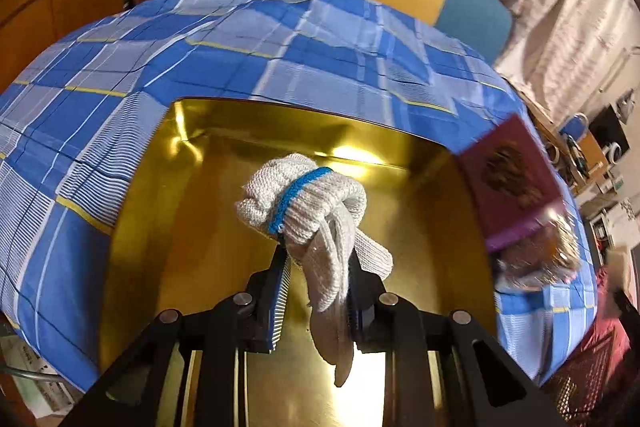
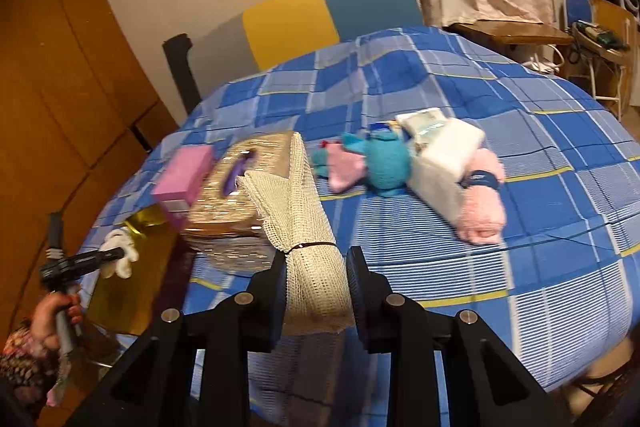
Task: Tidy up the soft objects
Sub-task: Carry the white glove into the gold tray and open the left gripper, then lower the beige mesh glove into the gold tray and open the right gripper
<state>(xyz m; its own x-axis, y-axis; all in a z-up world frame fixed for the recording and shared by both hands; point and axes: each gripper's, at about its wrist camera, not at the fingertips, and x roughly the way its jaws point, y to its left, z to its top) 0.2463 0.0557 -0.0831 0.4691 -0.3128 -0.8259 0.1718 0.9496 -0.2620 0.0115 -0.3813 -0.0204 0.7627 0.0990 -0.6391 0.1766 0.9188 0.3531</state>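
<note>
Knitted glove [image 1: 304,203] hung clamped in the left gripper [image 1: 316,291] above the gold tray [image 1: 224,211], seemingly awaiting release; the right gripper [image 2: 316,291] squeezed rolled mesh [image 2: 304,227].

Left wrist view: lower part of knit glove [image 1: 308,203] hidden between the left tool's [image 1: 316,291] pads; its tip blurred against glare. Near side of gold tray [image 1: 420,163] covered by the tool's frame. Maroon box [image 1: 508,183] motion-blurred, print unreadable; the object below it smeared, identity cannot be told.

Right wrist view: rear of mesh roll [image 2: 300,211] hidden inside the right tool [image 2: 316,291]. Items behind white pack [image 2: 444,155] mostly covered. Person's hand [image 2: 56,319] cut by the frame edge.
</note>
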